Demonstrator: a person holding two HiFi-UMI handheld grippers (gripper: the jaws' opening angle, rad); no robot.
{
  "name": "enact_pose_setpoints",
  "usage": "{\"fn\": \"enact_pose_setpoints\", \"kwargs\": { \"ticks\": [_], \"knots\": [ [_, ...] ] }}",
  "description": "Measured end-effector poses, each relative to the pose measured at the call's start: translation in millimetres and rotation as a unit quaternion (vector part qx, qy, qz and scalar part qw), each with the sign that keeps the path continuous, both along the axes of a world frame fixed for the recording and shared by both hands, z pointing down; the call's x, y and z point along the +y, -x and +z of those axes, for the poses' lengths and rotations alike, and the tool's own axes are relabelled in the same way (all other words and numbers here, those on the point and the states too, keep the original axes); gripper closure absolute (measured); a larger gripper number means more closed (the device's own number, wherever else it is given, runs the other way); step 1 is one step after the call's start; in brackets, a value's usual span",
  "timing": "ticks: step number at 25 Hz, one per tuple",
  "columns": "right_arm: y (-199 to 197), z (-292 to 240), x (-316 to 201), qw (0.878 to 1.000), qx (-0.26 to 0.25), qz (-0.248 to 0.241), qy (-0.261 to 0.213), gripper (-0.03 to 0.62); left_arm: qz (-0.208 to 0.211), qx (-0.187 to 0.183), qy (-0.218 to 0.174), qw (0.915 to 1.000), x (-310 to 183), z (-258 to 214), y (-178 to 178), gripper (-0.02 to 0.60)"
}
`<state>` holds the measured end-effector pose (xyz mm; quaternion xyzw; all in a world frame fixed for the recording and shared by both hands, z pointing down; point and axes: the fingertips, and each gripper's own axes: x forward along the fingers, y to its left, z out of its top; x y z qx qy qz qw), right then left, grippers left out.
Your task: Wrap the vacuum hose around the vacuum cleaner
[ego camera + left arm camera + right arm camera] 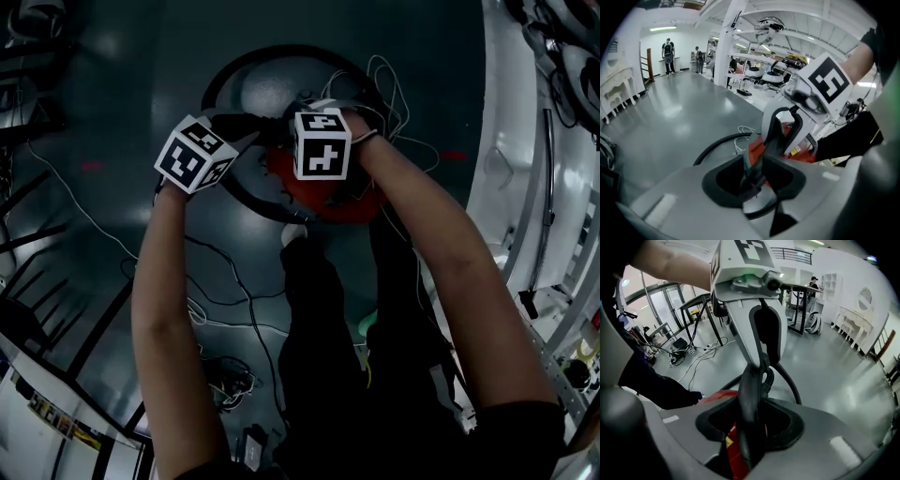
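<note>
The red vacuum cleaner [323,199] stands on the grey floor just below both grippers. Its black hose [214,82] lies in a wide loop on the floor around it. My left gripper [246,124] and right gripper [309,108] meet tip to tip above the vacuum. In the left gripper view the left gripper [754,176] is shut on the dark hose end [758,161], with the right gripper [780,126] facing it. In the right gripper view the right gripper [750,427] is shut on the same black hose end [750,390]. A ribbed stretch of the hose [769,378] hangs behind it, by the left gripper [761,348].
The person's dark trouser legs [328,309] stand right behind the vacuum. White cables [398,103] and a thin black cable [239,291] trail over the floor. White benches with gear [544,187] line the right side. Two people [668,54] stand far off.
</note>
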<state>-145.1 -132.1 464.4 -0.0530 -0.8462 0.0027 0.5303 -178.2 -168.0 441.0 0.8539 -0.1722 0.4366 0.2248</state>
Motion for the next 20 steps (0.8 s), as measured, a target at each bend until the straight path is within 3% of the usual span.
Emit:
{"fn": "enact_pose_setpoints", "kwargs": {
  "ticks": [6,10,13,16,20],
  "knots": [
    [19,-15,42,0.999,-0.004,0.048,0.021,0.428,0.014,0.020,0.032,0.9992,38,-11,17,0.451],
    [26,-26,73,0.999,0.024,0.027,-0.021,0.428,0.045,0.018,0.047,0.9977,69,-18,23,0.445],
    [23,-36,87,0.999,0.034,0.032,-0.024,0.428,0.030,0.035,0.052,0.9976,82,-28,22,0.451],
    [20,-50,90,0.998,0.024,0.062,-0.012,0.428,0.006,0.053,0.054,0.9971,81,-42,20,0.449],
    [9,-60,108,0.994,0.002,0.111,0.010,0.428,0.008,0.057,0.049,0.9971,92,-53,6,0.448]
  ]
}}
